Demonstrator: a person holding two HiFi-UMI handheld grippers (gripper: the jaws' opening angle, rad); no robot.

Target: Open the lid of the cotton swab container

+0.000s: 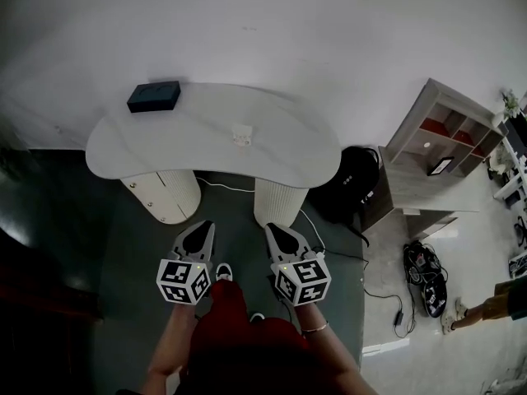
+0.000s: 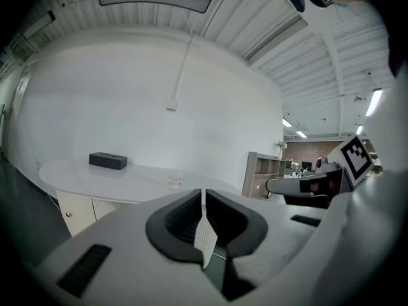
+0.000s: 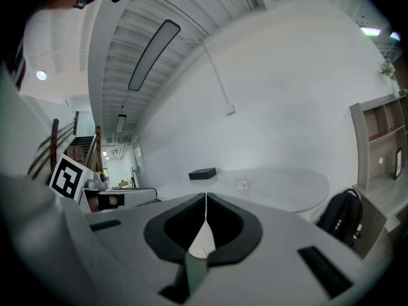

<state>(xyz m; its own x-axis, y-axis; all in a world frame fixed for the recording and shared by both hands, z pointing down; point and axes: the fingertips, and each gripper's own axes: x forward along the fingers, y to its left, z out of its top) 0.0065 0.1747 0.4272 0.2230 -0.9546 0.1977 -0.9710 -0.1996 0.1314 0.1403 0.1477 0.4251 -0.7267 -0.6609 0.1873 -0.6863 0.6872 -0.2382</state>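
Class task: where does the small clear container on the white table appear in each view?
Head view: container in the middle of the table, above centre.
Left gripper view: container slightly left of centre.
Right gripper view: container right of centre.
Shared landmark: the black box, left of it in every view.

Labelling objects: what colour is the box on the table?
Black; the box shows best in the head view.

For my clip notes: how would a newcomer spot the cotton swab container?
Find the white curved table, the biggest thing ahead. Two things sit on it: a dark flat box at its far left corner and, near the middle, the cotton swab container. The container is the small, pale, see-through one, well apart from the box.
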